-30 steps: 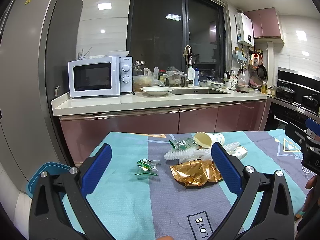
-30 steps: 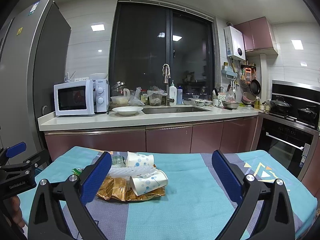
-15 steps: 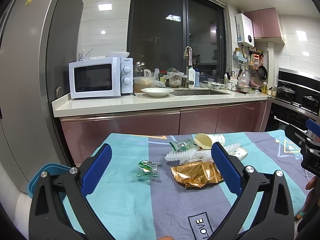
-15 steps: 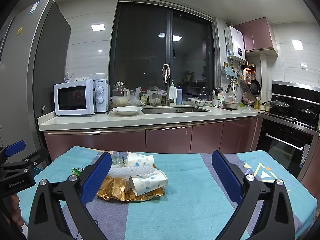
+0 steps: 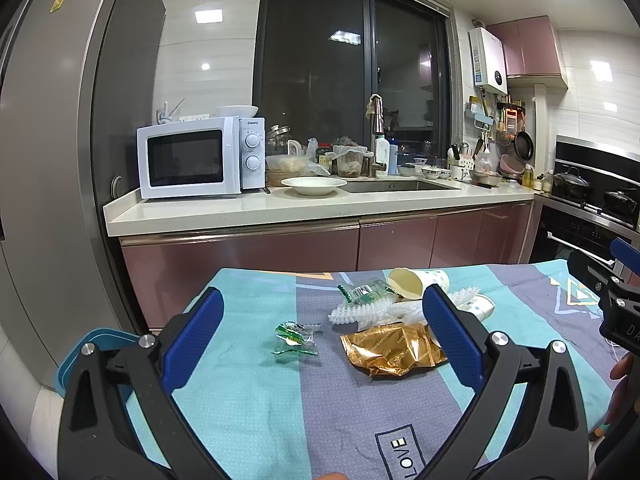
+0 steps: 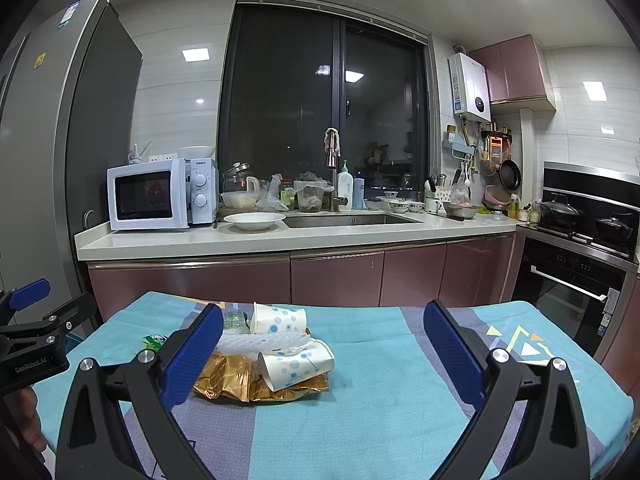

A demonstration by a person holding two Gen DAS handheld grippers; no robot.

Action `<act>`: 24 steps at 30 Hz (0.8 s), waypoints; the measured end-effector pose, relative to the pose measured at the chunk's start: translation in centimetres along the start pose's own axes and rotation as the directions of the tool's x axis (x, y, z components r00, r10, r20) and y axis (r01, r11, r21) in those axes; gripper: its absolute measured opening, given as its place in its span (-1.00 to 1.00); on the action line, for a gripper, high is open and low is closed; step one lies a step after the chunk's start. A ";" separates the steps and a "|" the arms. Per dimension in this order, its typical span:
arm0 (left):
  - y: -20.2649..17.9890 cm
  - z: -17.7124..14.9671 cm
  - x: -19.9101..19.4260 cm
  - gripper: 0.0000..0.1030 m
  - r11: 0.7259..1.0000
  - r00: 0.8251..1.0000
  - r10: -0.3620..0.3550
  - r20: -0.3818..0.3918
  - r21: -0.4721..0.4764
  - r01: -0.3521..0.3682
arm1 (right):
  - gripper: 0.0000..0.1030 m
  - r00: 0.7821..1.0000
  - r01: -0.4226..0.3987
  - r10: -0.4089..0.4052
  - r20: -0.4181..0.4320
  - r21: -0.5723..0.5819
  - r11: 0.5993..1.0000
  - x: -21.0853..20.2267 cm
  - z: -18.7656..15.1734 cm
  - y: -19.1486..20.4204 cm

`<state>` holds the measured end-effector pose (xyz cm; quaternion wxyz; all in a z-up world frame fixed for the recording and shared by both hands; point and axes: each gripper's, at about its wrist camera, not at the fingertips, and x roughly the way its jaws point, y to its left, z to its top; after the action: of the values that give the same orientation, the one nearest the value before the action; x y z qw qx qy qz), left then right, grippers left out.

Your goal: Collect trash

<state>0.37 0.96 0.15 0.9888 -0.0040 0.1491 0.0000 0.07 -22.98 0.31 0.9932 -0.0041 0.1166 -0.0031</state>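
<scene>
We found nothing changed over the last second: both the left gripper (image 5: 322,334) and right gripper (image 6: 323,350) remained wide open and empty, the trash pile (image 6: 272,364) lay untouched on the worktop (image 6: 400,392) ahead of the fingers, so collection had not begun.

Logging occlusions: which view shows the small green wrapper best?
The left wrist view: the green wrapper lies alone and unobstructed on the tablecloth, left of the gold packet. In the right wrist view only a sliver shows beside the hand-held gripper's blue finger.
</scene>
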 end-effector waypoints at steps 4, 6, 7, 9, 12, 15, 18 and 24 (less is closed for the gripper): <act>0.0 0.0 0.0 0.90 1.000 1.000 0.000 -0.001 0.000 0.000 | 0.88 1.000 -0.001 0.001 -0.001 -0.001 1.000 0.0 0.0 0.0; 0.0 0.0 0.0 0.90 1.000 1.000 0.002 0.000 0.001 -0.002 | 0.88 1.000 -0.002 0.002 -0.001 0.001 1.000 0.0 0.0 0.0; 0.0 0.0 0.0 0.90 1.000 1.000 0.001 0.000 0.000 -0.001 | 0.88 1.000 -0.001 0.001 0.001 0.000 1.000 0.0 0.0 0.0; -0.1 0.0 0.0 0.90 1.000 1.000 0.001 0.000 0.001 -0.001 | 0.88 1.000 0.000 0.000 -0.001 0.000 1.000 0.1 0.0 0.0; -0.1 -0.1 0.0 0.90 1.000 1.000 0.001 0.001 0.001 -0.001 | 0.88 1.000 0.001 -0.001 0.001 -0.001 1.000 0.1 -0.1 0.1; 0.0 0.0 0.0 0.90 1.000 1.000 0.001 0.001 0.001 -0.001 | 0.88 1.000 0.002 -0.002 0.001 -0.002 1.000 0.1 -0.1 0.1; -0.1 -0.1 0.0 0.90 1.000 1.000 0.001 0.001 0.001 -0.001 | 0.88 1.000 0.000 0.000 0.000 0.000 1.000 0.1 -0.2 0.1; -0.2 -0.1 0.0 0.90 1.000 1.000 0.002 0.001 0.004 -0.002 | 0.88 1.000 0.000 0.000 -0.001 -0.001 1.000 0.1 -0.4 0.2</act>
<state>0.32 0.74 0.08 0.9889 -0.0021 0.1488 0.0007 0.09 -22.76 -0.08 0.9931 -0.0044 0.1171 -0.0031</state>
